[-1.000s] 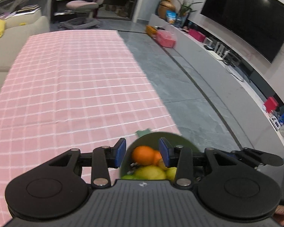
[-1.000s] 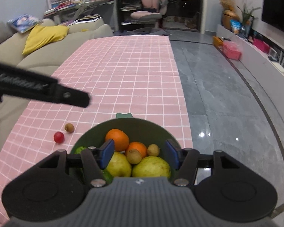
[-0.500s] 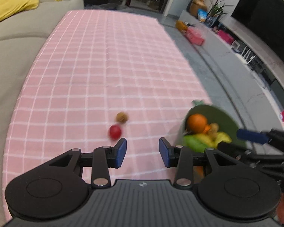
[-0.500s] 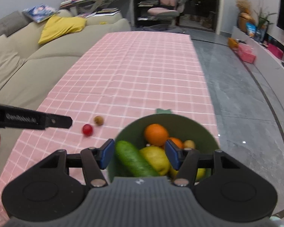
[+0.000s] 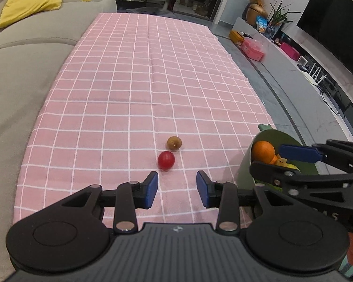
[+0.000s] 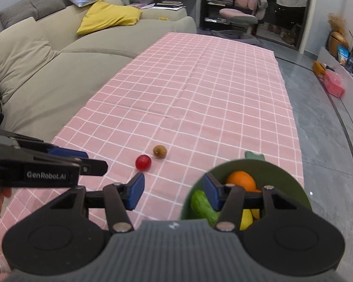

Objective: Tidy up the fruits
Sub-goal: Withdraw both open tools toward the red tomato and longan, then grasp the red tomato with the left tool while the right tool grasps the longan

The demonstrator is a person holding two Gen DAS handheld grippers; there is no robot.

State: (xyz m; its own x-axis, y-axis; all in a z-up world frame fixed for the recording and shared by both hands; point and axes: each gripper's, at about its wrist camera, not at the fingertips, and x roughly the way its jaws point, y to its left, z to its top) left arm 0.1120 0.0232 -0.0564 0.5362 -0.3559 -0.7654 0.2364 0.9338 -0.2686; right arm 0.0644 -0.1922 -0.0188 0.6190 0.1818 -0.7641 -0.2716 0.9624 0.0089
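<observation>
A beige sofa [image 6: 47, 75] with a yellow cushion [image 6: 108, 16] runs along the left of the table, which is covered by a pink checked cloth [image 5: 138, 75]. The left gripper [image 5: 177, 186] hovers low over the near end of the cloth, its blue pads apart with nothing between them and its jaws closing. Just beyond its tips lies a red fruit [image 5: 166, 160], round, so with no long axis to speak of. Close behind it and slightly to the right sits a small brown fruit [image 5: 174, 142], also roundish, showing a dark spot on the side turned towards the camera; whether the two touch I cannot tell. To the right, near the cloth's edge, stands a green bowl [image 6: 291, 183] holding an orange [image 6: 241, 179], some yellow fruit [image 6: 246, 219] and a cucumber [image 6: 203, 205], whose long axis runs from the bowl's near side up and away to the left. The right gripper [image 6: 173, 191] hangs over the bowl's left rim, empty, jaws spread yet closing, with one pad over the cloth and the other over the bowl.
</observation>
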